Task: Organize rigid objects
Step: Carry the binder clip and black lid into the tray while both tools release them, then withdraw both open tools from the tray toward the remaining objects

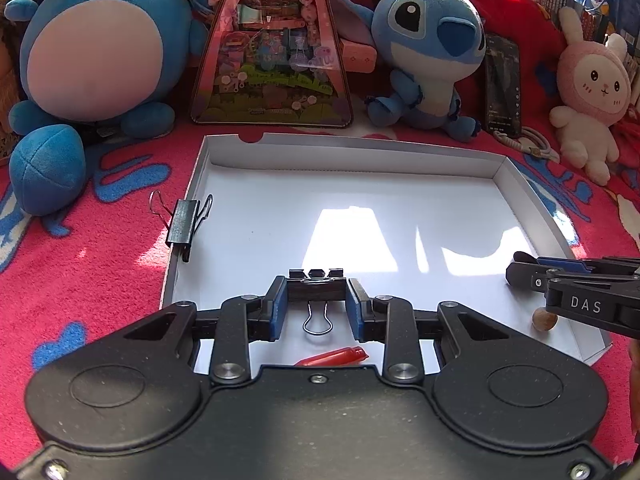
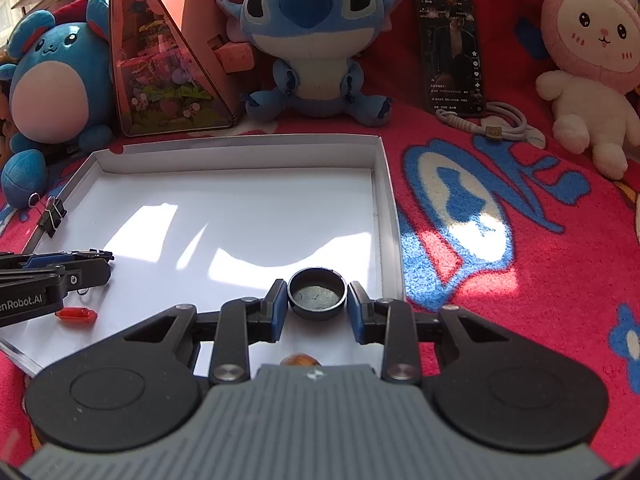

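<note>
A shallow white box lid (image 1: 360,160) (image 2: 240,152) lies on the red rug. My left gripper (image 1: 317,292) is shut on a black binder clip (image 1: 317,286) and holds it over the lid's near left part. My right gripper (image 2: 317,300) is shut on a round black cap (image 2: 317,298) over the lid's near right part. A second black binder clip (image 1: 184,220) (image 2: 52,214) is clipped on the lid's left wall. A red capsule-shaped piece (image 1: 334,356) (image 2: 76,315) and a brown nut (image 1: 544,320) (image 2: 298,359) lie in the lid.
Plush toys stand behind the lid: a round blue one (image 1: 92,52), a blue Stitch (image 1: 428,52) and a pink rabbit (image 1: 588,92). A pink triangular toy box (image 1: 272,48) stands between them. A phone (image 2: 452,52) with a coiled cable (image 2: 496,124) leans at the back right.
</note>
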A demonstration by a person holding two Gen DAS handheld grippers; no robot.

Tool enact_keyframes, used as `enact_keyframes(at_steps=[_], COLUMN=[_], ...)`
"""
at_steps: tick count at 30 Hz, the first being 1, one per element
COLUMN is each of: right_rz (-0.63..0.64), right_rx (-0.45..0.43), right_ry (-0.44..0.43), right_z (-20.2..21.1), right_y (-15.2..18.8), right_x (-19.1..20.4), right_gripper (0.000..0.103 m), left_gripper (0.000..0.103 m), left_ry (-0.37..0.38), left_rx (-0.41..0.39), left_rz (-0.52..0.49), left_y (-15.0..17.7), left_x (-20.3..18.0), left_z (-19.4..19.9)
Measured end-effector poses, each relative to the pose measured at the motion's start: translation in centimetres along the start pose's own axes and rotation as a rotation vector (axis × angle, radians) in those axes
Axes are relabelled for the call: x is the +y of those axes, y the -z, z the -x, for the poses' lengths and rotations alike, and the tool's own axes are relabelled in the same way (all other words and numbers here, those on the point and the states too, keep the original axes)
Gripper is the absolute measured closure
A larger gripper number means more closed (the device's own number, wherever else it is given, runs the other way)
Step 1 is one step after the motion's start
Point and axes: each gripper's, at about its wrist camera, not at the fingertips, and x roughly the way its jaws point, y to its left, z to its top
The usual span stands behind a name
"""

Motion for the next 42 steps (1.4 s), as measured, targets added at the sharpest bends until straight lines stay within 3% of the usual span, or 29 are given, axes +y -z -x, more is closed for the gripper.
enact_keyframes(at_steps=[11, 14, 16, 17, 18, 25, 42], right_rz=[0.014, -0.009, -0.03, -0.04, -0.044, -0.045, 0.172], right_rx=[0.009, 0.004, -0.001, -0.011, -0.02, -0.083, -0.184], right_ry=[-0.002, -0.018, -0.035, -0.039, -0.043, -0.05, -0.064], right_z=[-0.2, -0.1, 0.1, 0.4, 0.6, 3.1, 9.4], right_y=[-0.1, -0.1, -0.2, -0.3, -0.4, 0.0, 6.1], right_x=[0.3, 0.0, -0.4, -0.6, -0.8, -1.6, 0.3], right_gripper=[0.066, 0.061, 0.06, 0.051, 0.049, 0.043, 0.028], left_gripper=[0.073, 0.072, 0.064, 0.059, 0.057, 0.042, 0.037], left_ry=[-0.006, -0.007, -0.001, 0.001, 0.0, 0.027, 0.138], left_rx=[-0.005, -0.006, -0.012, -0.019, -0.03, -0.087, -0.096], left_rz=[-0.009, -0.007, -0.008, -0.01, -0.016, -0.043, -0.109], left_y=[0.1, 0.0, 0.0, 0.0, 0.1, 0.6, 6.9], left_x=[-0.2, -0.2, -0.2, -0.2, -0.2, -0.1, -0.2], left_z=[-0.1, 0.0, 0.2, 0.4, 0.7, 3.3, 10.4])
